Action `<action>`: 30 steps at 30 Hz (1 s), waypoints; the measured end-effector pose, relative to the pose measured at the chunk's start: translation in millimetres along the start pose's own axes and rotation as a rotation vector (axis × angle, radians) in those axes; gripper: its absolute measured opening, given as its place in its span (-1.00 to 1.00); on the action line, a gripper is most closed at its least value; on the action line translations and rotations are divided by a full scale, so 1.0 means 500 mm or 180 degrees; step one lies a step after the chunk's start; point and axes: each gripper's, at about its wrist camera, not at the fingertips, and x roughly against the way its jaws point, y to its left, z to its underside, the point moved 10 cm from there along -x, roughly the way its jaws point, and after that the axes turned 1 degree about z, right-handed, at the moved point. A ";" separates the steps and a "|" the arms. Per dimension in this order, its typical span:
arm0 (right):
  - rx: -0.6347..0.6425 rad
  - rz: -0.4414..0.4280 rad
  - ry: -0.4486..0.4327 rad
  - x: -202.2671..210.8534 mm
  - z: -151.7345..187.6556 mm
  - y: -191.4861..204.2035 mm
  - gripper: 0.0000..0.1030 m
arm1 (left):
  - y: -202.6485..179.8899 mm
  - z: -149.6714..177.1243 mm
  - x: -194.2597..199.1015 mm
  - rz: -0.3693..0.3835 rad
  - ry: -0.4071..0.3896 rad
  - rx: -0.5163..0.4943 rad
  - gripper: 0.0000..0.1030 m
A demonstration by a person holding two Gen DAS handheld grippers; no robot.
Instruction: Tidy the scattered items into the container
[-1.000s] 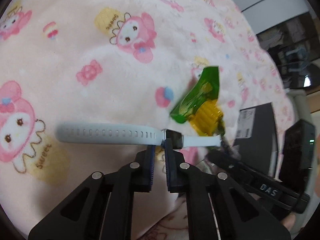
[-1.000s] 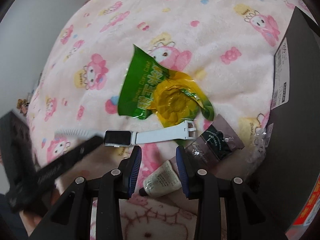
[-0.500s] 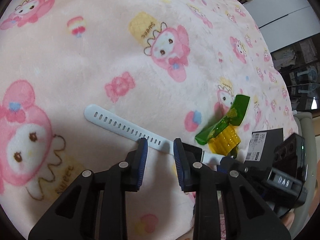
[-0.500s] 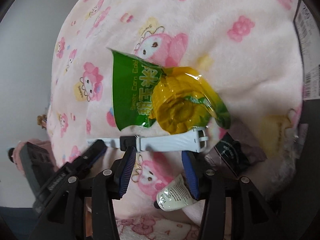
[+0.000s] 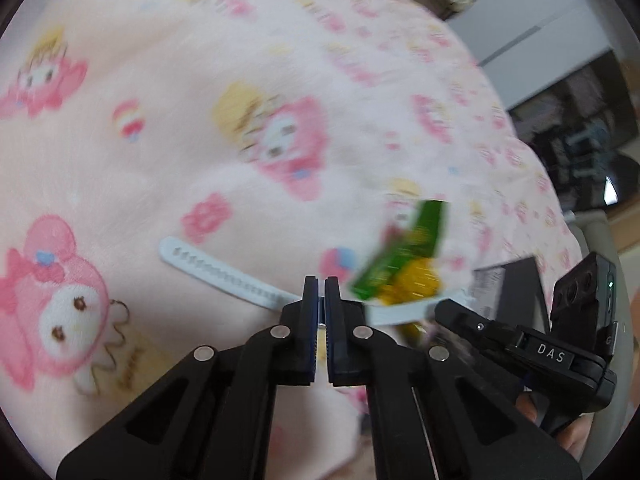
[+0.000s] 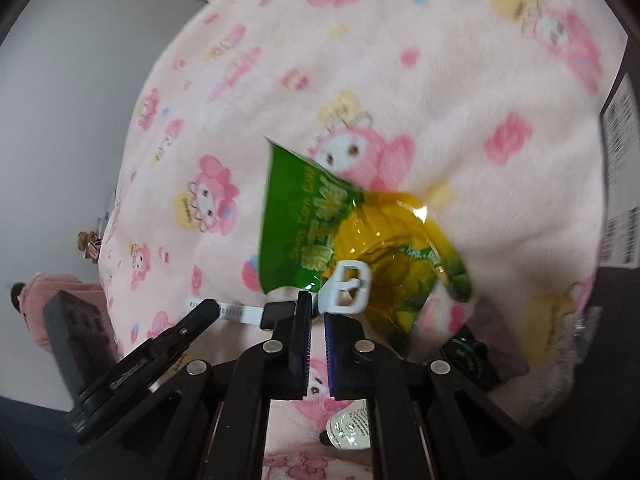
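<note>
A white-strapped watch [image 5: 212,270] lies on the pink cartoon blanket [image 5: 160,120]. My left gripper [image 5: 321,284] is shut on its holed strap just beside the black face. In the right wrist view my right gripper [image 6: 317,304] is shut on the other strap of the watch [image 6: 280,312], and the buckle [image 6: 348,288] sticks up past its fingertips. The left gripper [image 6: 206,308] shows there at the holed end. A green and yellow snack bag [image 6: 360,240] lies just beyond the watch. The black box [image 6: 624,200] stands at the right edge.
A small cream tube [image 6: 350,428] lies under the right gripper, and a dark sachet [image 6: 472,356] with crinkled clear wrap sits to its right by the box. The snack bag [image 5: 404,268] and box [image 5: 516,280] also show to the right of the left gripper. Open blanket spreads beyond.
Both grippers stood open around the watch strap half a second ago and have now shut on it. The buckle end has tipped upward. The views are blurred by motion.
</note>
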 end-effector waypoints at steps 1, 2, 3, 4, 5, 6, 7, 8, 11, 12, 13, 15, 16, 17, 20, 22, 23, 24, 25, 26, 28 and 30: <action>0.0064 -0.0018 -0.0069 0.022 0.003 0.008 -0.93 | -0.021 -0.001 0.016 0.0005 -0.0065 -0.0106 -0.98; 0.0181 -0.0034 -0.0169 0.050 0.006 0.025 -0.93 | -0.032 -0.003 0.025 -0.0016 -0.0106 -0.0160 -0.98; 0.0251 -0.0031 -0.0241 0.067 0.006 0.037 -0.93 | -0.039 -0.002 0.028 -0.0061 -0.0118 -0.0194 -0.98; 0.0331 -0.0006 -0.0339 0.093 0.004 0.043 -0.93 | -0.037 0.000 0.023 -0.0095 -0.0070 -0.0195 -0.98; 0.0380 0.0026 -0.0411 0.108 0.002 0.048 -0.93 | -0.029 0.008 0.014 -0.0114 0.0024 -0.0148 -0.98; 0.0401 0.0047 -0.0439 0.114 0.002 0.050 -0.93 | -0.021 0.017 0.001 -0.0125 0.0122 -0.0080 -0.96; 0.0383 0.0063 -0.0405 0.110 0.004 0.046 -0.93 | -0.005 0.032 -0.011 -0.0158 0.0253 -0.0024 -0.95; 0.0332 0.0076 -0.0336 0.105 0.008 0.034 -0.93 | 0.009 0.048 -0.018 -0.0184 0.0346 0.0003 -0.92; 0.0193 0.0027 -0.0062 0.070 0.036 0.010 -0.93 | 0.047 0.074 -0.037 -0.0234 0.0489 0.0094 -0.44; 0.0153 0.0012 0.0047 0.059 0.045 0.004 -0.93 | 0.053 0.075 -0.039 -0.0167 0.0479 0.0145 -0.37; 0.0087 -0.0015 0.0150 0.051 0.053 -0.007 -0.93 | 0.056 0.071 -0.041 -0.0082 0.0450 0.0187 -0.35; -0.0165 -0.0128 0.0315 0.033 0.056 -0.021 -0.81 | 0.066 0.056 -0.041 -0.0113 0.0352 0.0245 -0.32; -0.0215 -0.0166 0.0316 0.032 0.050 -0.020 -0.74 | 0.072 0.048 -0.040 -0.0149 0.0298 0.0298 -0.31; -0.0230 -0.0155 0.0303 0.030 0.043 -0.019 -0.54 | 0.081 0.039 -0.038 -0.0185 0.0243 0.0379 -0.31; -0.0253 -0.0011 0.0321 0.002 0.030 -0.027 -0.21 | 0.100 0.024 -0.038 -0.0172 0.0137 0.0543 -0.31; -0.0398 0.0002 0.0416 -0.024 0.031 -0.042 -0.21 | 0.112 0.022 -0.045 -0.0158 0.0138 0.0642 -0.31; -0.0457 0.0010 0.0437 -0.034 0.030 -0.050 -0.21 | 0.115 0.021 -0.047 -0.0157 0.0127 0.0661 -0.31; -0.0495 0.0002 0.0452 -0.042 0.030 -0.056 -0.21 | 0.116 0.021 -0.049 -0.0161 0.0106 0.0664 -0.31; -0.0515 -0.0011 0.0478 -0.047 0.030 -0.060 -0.20 | 0.116 0.021 -0.048 -0.0163 0.0075 0.0648 -0.30; -0.0533 -0.0034 0.0495 -0.053 0.028 -0.061 -0.16 | 0.117 0.021 -0.046 -0.0163 0.0039 0.0642 -0.30; -0.0522 -0.0048 0.0513 -0.054 0.028 -0.061 -0.15 | 0.123 0.023 -0.041 -0.0141 0.0003 0.0713 -0.30; -0.0425 -0.0124 0.0578 -0.054 0.035 -0.050 -0.11 | 0.130 0.023 -0.036 -0.0113 0.0014 0.0809 -0.30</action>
